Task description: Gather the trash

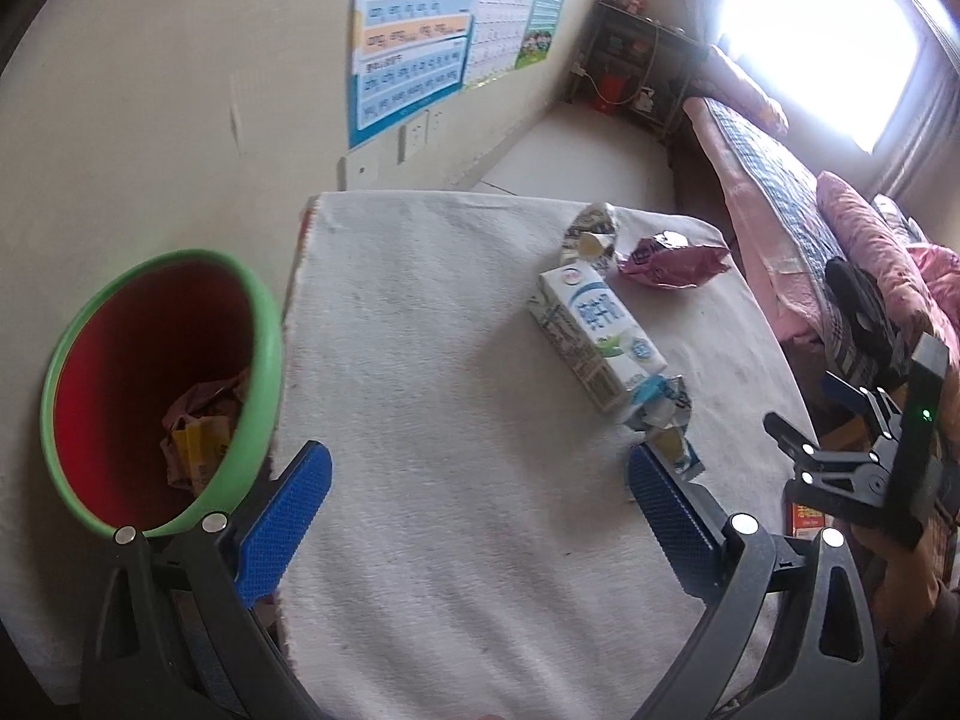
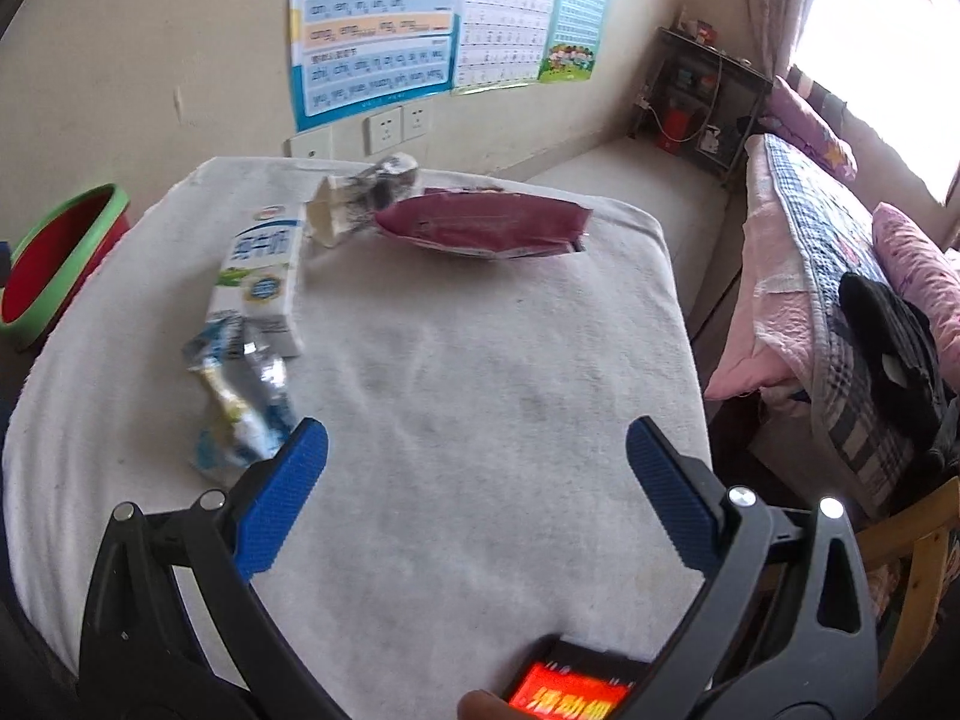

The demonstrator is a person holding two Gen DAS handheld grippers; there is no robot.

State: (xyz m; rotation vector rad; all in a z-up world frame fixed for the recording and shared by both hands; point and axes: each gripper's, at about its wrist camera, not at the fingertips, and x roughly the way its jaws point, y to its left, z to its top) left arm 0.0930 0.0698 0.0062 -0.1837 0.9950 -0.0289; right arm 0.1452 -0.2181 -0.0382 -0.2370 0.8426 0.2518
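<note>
Trash lies on the white cloth-covered table point(image 1: 456, 360): milk carton point(image 1: 597, 339) at centre right of the left wrist frame, crumpled blue wrapper point(image 1: 660, 414) just below it, maroon bag point(image 2: 486, 225) and flattened carton point(image 1: 591, 231) above. Red bin point(image 1: 162, 390) with a green rim, lower left, holds wrappers. Left gripper point(image 1: 480, 480) and right gripper point(image 2: 477, 471): jaws spread, empty.
</note>
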